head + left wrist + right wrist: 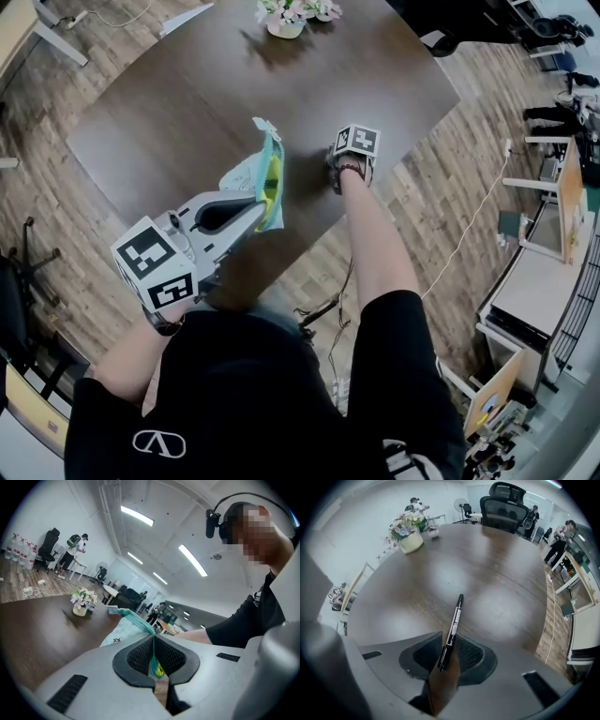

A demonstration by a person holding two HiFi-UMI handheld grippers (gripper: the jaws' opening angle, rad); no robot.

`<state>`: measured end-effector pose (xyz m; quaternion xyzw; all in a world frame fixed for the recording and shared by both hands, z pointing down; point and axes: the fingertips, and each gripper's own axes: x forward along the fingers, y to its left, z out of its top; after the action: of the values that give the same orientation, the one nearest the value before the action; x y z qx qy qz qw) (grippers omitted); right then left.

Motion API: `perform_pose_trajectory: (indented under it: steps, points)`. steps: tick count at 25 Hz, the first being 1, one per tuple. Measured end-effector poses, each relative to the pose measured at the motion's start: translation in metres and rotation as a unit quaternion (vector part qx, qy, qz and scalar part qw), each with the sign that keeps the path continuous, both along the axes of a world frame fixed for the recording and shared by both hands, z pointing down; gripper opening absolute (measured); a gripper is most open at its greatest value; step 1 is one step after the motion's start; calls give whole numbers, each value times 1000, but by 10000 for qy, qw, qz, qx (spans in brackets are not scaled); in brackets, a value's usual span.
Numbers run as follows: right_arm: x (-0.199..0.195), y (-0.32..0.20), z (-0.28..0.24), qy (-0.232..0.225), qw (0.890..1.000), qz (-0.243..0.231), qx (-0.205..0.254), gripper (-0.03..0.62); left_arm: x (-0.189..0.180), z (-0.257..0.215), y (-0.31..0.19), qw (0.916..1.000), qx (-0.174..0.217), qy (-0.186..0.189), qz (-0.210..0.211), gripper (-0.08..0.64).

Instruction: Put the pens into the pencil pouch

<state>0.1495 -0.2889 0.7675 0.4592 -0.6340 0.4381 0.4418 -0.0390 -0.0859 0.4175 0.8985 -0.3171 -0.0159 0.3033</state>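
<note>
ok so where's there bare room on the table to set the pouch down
Most of the table is bare: the wide middle between the flower pot at the far end and the pouch, plus the whole left side. It is crowded only near the front edge, where the pen lies beside the held pouch.

- 1 pen (452,630), black
- 1 pencil pouch (267,178), pale teal
- 2 grippers: left gripper (153,666), right gripper (448,654)
- 2 marker cubes, one per gripper
- 1 flower pot (286,26)
- 1 table (187,103), dark wood
</note>
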Motion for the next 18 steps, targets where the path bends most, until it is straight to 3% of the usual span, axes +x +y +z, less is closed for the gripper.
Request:
perform_pose_trajectory:
  steps: [2, 9, 15, 18]
  points:
    - [0, 1, 2, 42, 10000, -7, -79, 53, 2, 0, 1, 10000, -6, -16, -2, 11]
    - [-3, 5, 2, 153, 9992, -324, 173, 41, 3, 0, 1, 10000, 2, -82, -24, 11]
    - [-6, 16, -17, -72, 9945, -607, 855, 40, 3, -3, 3, 9999, 20, -154, 55, 11]
    - [-12, 22, -48, -305, 9863, -802, 1406, 40, 3, -4, 3, 9997, 49, -205, 100, 11]
